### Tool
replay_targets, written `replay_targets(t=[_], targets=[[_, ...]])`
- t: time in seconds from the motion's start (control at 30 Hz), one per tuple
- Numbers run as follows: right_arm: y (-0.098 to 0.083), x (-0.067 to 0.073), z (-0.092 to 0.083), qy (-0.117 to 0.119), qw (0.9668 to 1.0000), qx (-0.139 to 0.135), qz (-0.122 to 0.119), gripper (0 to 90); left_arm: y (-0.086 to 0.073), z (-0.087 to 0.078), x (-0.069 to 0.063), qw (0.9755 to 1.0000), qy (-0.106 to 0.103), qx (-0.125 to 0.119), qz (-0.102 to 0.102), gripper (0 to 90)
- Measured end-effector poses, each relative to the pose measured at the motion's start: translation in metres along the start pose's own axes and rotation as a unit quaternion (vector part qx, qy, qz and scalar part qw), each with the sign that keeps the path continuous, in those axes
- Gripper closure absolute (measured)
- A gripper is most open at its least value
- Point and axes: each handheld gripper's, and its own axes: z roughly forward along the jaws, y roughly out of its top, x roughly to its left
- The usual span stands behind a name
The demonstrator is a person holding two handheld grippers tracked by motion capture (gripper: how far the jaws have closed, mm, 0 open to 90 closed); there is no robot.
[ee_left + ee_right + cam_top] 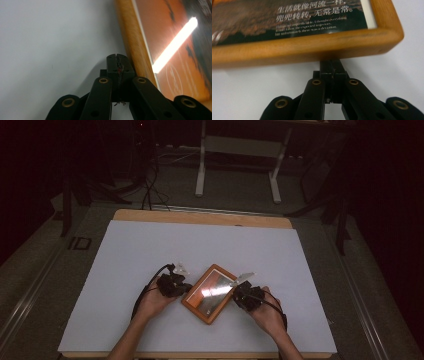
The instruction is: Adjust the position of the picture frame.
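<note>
A wooden picture frame [210,293] lies flat and skewed on the white mat, its glass catching a bright streak of light. My left gripper [185,288] is at its left side and my right gripper [235,294] at its right side, each in a person's hand. In the left gripper view the black jaws are shut with nothing between them, tips [117,59] right beside the frame's wooden edge [135,47]. In the right gripper view the jaws are also shut and empty, tips [331,64] up against the wooden edge [307,48] below the printed text.
The white mat [150,250] covers a wooden table whose far edge [200,216] shows. Open mat lies beyond and to both sides of the frame. Behind the table stand a white desk frame [201,170] and cables [149,187] on the floor.
</note>
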Motion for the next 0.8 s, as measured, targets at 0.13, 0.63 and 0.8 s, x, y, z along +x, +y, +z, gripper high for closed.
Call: replay_targets(t=[0.13, 0.63, 0.8], targets=[[0.017, -0.005, 0.007, 0.008, 0.9999, 0.003, 0.007, 90.0, -0.008, -0.009, -0.004, 0.9996, 0.0, -0.024, -0.014, 89.6], [0.0, -0.011, -0.004, -0.004, 0.9995, 0.027, 0.015, 90.0, -0.009, -0.006, -0.012, 0.9994, 0.001, -0.033, -0.013, 89.2], [-0.004, -0.016, -0.003, -0.009, 0.9992, 0.033, 0.022, 90.0, -0.009, -0.006, -0.019, 0.9994, 0.003, -0.033, -0.011, 89.3]])
